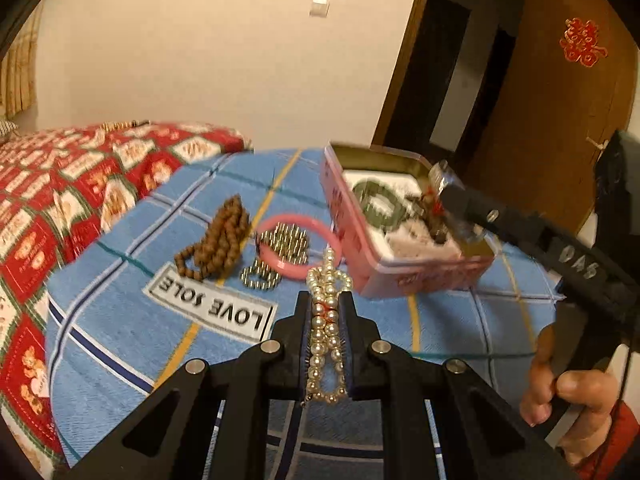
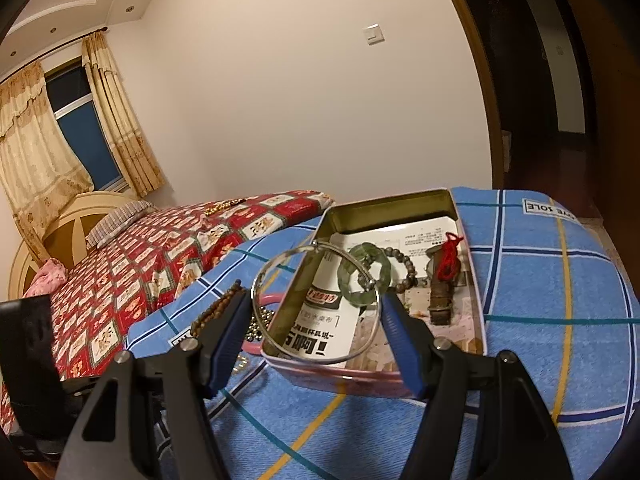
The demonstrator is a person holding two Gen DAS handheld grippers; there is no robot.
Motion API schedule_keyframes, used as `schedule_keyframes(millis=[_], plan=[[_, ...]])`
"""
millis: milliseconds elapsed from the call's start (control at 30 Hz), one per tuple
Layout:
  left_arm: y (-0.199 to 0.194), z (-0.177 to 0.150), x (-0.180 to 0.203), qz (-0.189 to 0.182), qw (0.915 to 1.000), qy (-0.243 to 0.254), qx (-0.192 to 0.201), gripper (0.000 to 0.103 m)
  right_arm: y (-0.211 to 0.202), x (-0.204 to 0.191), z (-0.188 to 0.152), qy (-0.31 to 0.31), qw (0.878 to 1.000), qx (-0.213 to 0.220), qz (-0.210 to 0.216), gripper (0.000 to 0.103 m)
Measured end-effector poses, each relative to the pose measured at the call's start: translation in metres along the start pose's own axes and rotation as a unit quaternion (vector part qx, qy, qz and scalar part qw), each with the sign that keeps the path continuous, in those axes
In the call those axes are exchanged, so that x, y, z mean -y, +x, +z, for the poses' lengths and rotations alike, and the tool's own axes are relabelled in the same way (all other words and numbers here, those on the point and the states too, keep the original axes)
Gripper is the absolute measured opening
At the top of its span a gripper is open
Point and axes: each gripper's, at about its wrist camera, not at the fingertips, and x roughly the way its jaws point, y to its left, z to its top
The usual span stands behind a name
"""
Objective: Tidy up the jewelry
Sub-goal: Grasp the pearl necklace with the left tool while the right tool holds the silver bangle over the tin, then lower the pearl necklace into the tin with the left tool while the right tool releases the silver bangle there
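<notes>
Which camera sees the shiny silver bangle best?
The right wrist view. The silver bangle shows as a whole thin hoop held between the right gripper fingers, over the pink tin. The left wrist view shows only a blurred glint at that gripper's tip.

The left gripper (image 1: 326,308), black with two fingers, is clamped tight on a cream pearl bead bracelet (image 1: 326,332). The right gripper (image 2: 316,312), black with blue pads (image 2: 230,332), is spread wide, gripping a thin silver wire bangle (image 2: 316,304) between its fingers. A bare hand (image 1: 568,396) grips the right gripper's handle.
</notes>
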Motion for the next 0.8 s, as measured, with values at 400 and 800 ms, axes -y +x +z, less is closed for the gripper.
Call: schedule_keyframes(millis=[400,800], plan=[[-0.003,0.054,0.028,-0.035,0.9942,-0.014,0.101,0.012,-0.009,0.013,0.018,-0.006,0.999,0.037,-0.022,0.069],[0.083,0.083,0.05,-0.047,0.9929,-0.059,0.091,0.012,0.031,0.053,0.058,0.0,0.997,0.032,-0.066,0.069]])
